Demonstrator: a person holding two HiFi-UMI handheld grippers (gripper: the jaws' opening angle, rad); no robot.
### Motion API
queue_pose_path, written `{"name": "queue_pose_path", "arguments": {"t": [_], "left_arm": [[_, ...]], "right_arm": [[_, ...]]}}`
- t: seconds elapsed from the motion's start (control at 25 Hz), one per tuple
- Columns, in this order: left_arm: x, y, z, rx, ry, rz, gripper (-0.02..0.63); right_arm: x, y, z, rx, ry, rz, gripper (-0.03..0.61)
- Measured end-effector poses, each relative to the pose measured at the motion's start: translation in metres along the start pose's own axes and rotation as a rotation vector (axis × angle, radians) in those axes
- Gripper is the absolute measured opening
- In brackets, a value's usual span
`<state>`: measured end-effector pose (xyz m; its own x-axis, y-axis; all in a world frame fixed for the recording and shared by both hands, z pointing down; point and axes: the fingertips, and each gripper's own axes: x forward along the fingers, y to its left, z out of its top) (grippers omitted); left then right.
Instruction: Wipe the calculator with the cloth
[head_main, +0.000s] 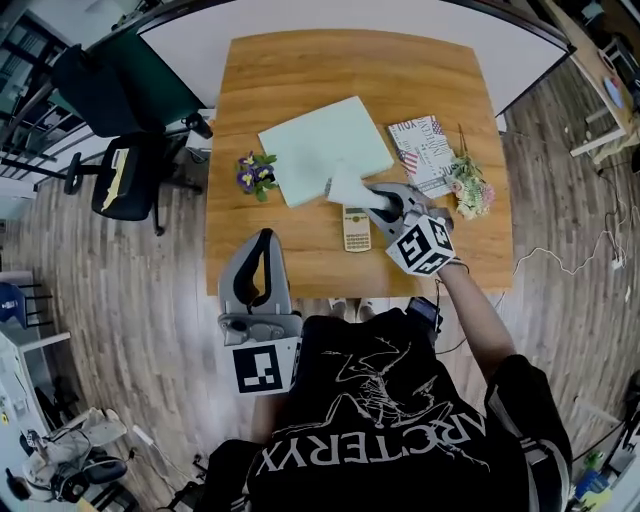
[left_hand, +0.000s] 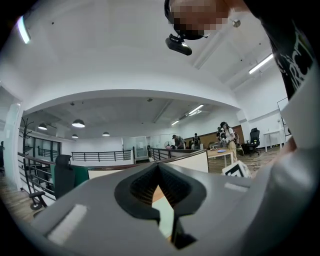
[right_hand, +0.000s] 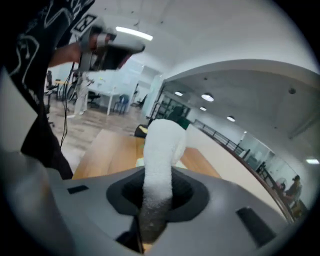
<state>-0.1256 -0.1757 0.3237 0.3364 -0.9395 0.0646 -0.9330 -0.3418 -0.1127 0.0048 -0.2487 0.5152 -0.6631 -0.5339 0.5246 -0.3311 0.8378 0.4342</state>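
Note:
A small beige calculator (head_main: 356, 229) lies flat on the wooden table (head_main: 300, 70), near its front edge. Just above and to the right of it, my right gripper (head_main: 374, 201) is shut on a white cloth (head_main: 347, 187), which sticks out from the jaws over the table. In the right gripper view the cloth (right_hand: 161, 150) rises as a thick fuzzy roll from between the jaws of the right gripper (right_hand: 156, 200). My left gripper (head_main: 263, 243) hangs at the table's front left edge, away from the calculator. In the left gripper view the left gripper (left_hand: 160, 192) has its jaws together with nothing between them.
A pale green mat (head_main: 320, 145) lies mid-table behind the calculator. A small purple flower plant (head_main: 254, 174) stands to its left. A booklet (head_main: 425, 150) and a dried flower bunch (head_main: 468, 185) lie on the right. A black office chair (head_main: 130, 175) stands left of the table.

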Motion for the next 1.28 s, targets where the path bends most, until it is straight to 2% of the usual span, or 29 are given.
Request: {"name": "queue_pose_path", "arguments": {"t": [0.2, 0.32, 0.64, 0.84, 1.28], "left_arm": [[-0.016, 0.008, -0.006, -0.002, 0.025, 0.053, 0.009], [-0.025, 0.011, -0.007, 0.002, 0.039, 0.082, 0.009], [-0.039, 0.021, -0.016, 0.001, 0.070, 0.145, 0.009], [-0.036, 0.016, -0.017, -0.006, 0.070, 0.134, 0.009], [-0.026, 0.005, -0.009, 0.013, 0.013, 0.083, 0.009]], "right_arm": [[0.083, 0.052, -0.073, -0.233, 0.209, 0.251, 0.094], [0.111, 0.068, -0.111, -0.310, 0.304, 0.330, 0.094], [0.142, 0.081, -0.158, -0.280, 0.418, 0.395, 0.094], [0.136, 0.086, -0.155, -0.222, 0.405, 0.399, 0.094], [0.102, 0.142, -0.144, -0.212, 0.371, 0.504, 0.094]]}}
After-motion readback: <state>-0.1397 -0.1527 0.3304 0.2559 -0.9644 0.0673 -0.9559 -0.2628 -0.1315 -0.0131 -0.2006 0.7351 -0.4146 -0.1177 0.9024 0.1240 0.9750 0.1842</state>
